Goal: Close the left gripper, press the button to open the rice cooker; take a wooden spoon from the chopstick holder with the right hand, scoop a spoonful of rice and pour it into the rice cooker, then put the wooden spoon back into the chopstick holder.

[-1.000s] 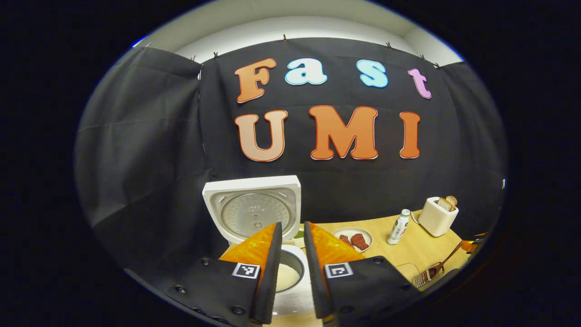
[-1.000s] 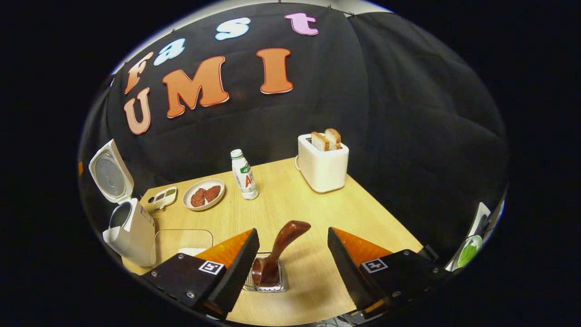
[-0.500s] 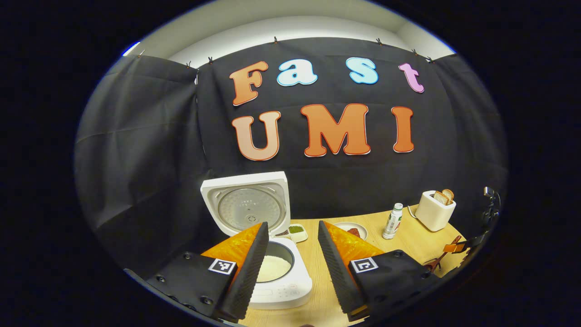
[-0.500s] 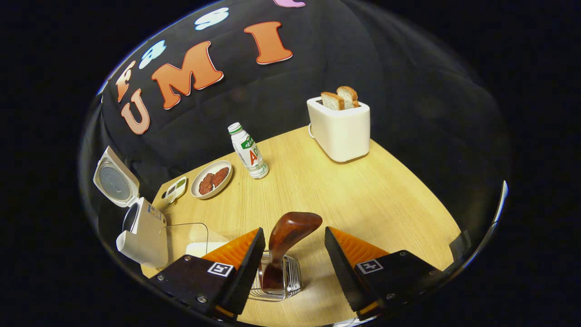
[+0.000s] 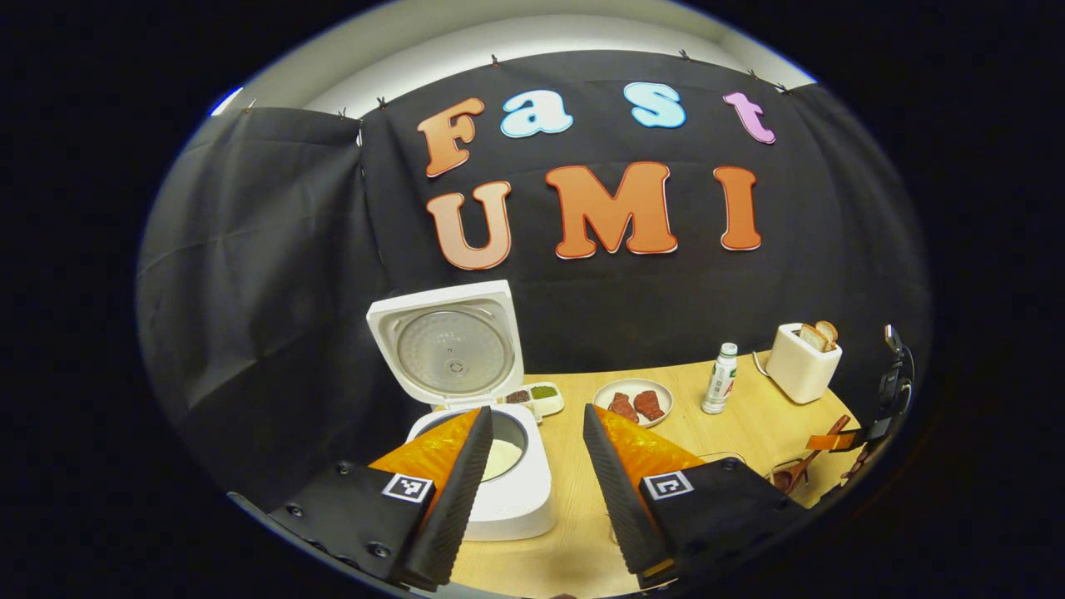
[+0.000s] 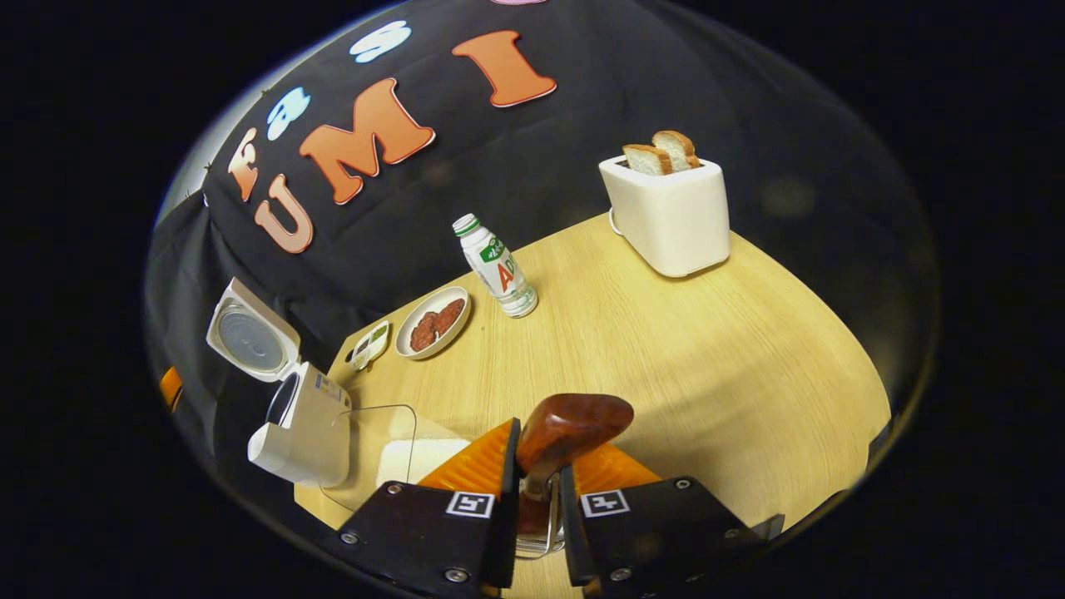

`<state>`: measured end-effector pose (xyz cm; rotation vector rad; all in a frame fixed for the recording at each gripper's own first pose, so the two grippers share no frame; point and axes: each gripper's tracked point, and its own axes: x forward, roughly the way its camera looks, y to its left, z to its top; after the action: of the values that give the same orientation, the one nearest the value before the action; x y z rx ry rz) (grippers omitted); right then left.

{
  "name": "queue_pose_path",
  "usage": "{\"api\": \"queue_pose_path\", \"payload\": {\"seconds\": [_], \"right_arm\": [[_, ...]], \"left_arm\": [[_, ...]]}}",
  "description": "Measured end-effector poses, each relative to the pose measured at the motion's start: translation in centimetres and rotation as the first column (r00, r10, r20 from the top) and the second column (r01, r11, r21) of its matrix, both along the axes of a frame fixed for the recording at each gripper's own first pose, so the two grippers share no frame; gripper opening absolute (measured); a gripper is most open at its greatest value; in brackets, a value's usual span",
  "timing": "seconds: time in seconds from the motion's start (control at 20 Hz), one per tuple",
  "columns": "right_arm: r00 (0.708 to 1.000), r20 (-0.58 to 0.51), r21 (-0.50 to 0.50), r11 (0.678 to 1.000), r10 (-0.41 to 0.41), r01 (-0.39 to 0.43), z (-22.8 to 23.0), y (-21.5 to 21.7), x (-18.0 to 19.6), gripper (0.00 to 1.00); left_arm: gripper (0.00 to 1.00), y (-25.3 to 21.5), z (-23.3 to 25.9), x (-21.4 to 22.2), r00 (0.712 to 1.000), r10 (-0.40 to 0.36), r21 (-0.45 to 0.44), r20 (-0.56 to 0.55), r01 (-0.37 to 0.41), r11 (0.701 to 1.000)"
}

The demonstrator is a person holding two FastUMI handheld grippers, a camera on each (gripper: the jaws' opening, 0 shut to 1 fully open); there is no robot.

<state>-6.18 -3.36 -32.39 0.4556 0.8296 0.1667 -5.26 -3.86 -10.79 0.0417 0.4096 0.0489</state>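
The white rice cooker (image 5: 507, 499) stands open at the table's left, lid (image 5: 453, 349) raised and white rice in its pot. My left gripper (image 5: 536, 409) hangs open just in front of it, nothing between its fingers. In the right gripper view, my right gripper (image 6: 537, 478) is shut on the handle of the dark wooden spoon (image 6: 574, 420), which stands in the wire chopstick holder (image 6: 539, 541) below the fingers. The spoon's bowl is hidden. The left gripper view shows that gripper (image 5: 840, 437) at the far right, over the spoon (image 5: 803, 470).
A clear box of rice (image 6: 391, 453) sits between the rice cooker (image 6: 304, 420) and the holder. Farther back stand a plate of meat (image 6: 433, 322), a small condiment dish (image 6: 370, 345), a white bottle (image 6: 499, 268) and a toaster (image 6: 670, 212) holding bread.
My right gripper came down over the holder and closed on the spoon handle. My left gripper opened and drew back from the rice cooker.
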Motion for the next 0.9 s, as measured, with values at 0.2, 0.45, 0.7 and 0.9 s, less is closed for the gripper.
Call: {"api": "queue_pose_path", "payload": {"seconds": [0.2, 0.45, 0.7, 0.9], "right_arm": [[0.999, 0.015, -0.021, 0.999, -0.048, 0.048, 0.7, 0.4, -0.6, 0.17], [0.994, 0.021, -0.069, 0.992, -0.109, 0.11, 1.5, 1.0, -2.2, 0.14], [0.983, 0.022, -0.128, 0.975, -0.181, 0.182, 2.2, 0.9, -3.4, 0.15], [0.98, 0.045, -0.182, 0.963, -0.195, 0.2, 4.6, 0.8, -3.0, 0.15]], "left_arm": [[0.77, -1.5, 0.5, 1.7, 0.997, -0.077, 0.003, 0.027, 0.077, 0.997], [0.82, -1.1, 0.3, 3.3, 0.987, -0.154, -0.008, 0.049, 0.154, 0.988], [0.77, 1.2, -0.5, 4.3, 0.985, -0.162, -0.049, 0.051, 0.164, 0.985], [0.73, 3.1, -1.0, 4.8, 0.987, -0.157, -0.062, 0.041, 0.16, 0.985]]}}
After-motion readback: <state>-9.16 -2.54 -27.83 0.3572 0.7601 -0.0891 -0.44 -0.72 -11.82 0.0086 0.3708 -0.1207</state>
